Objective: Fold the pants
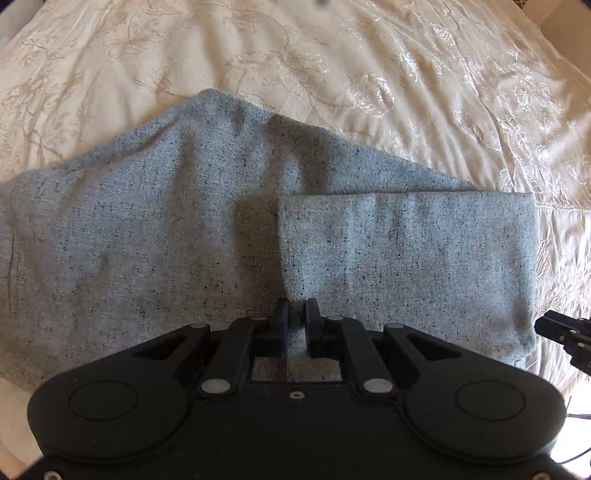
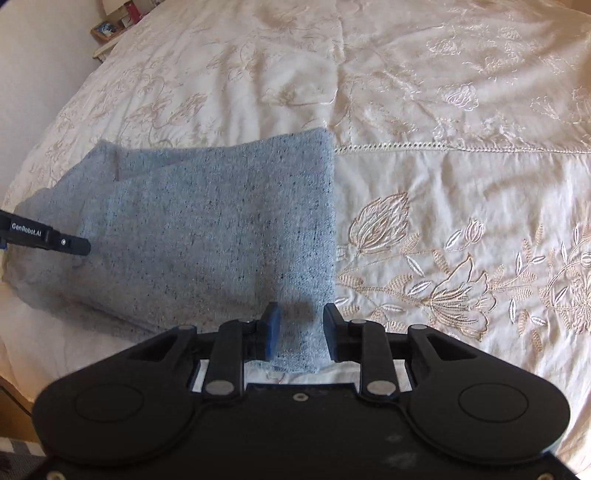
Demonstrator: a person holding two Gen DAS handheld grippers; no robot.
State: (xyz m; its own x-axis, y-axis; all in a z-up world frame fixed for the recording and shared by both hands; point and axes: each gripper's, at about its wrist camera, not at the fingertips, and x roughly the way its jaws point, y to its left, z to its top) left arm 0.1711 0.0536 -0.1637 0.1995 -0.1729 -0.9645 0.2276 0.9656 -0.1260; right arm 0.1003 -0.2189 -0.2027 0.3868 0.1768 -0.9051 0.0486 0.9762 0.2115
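Grey speckled pants [image 1: 166,221] lie on the bed, with one part folded over to the right as a flat rectangular layer [image 1: 406,251]. My left gripper [image 1: 297,314] points down at the near edge of that fold. Its jaws stand a narrow gap apart, and grey cloth shows in the gap. My right gripper [image 2: 301,321] is open over the near right corner of the pants [image 2: 203,221], with a strip of cloth between its fingers. The left gripper's tip [image 2: 74,245] shows over the pants at the far left, and the right one [image 1: 561,332] just past their right edge.
A cream bedspread [image 2: 461,184] with floral embroidery covers the bed and stretches far beyond and to the right of the pants. A seam [image 2: 443,147] runs across it. A small shelf with objects [image 2: 110,26] stands by the wall at the top left.
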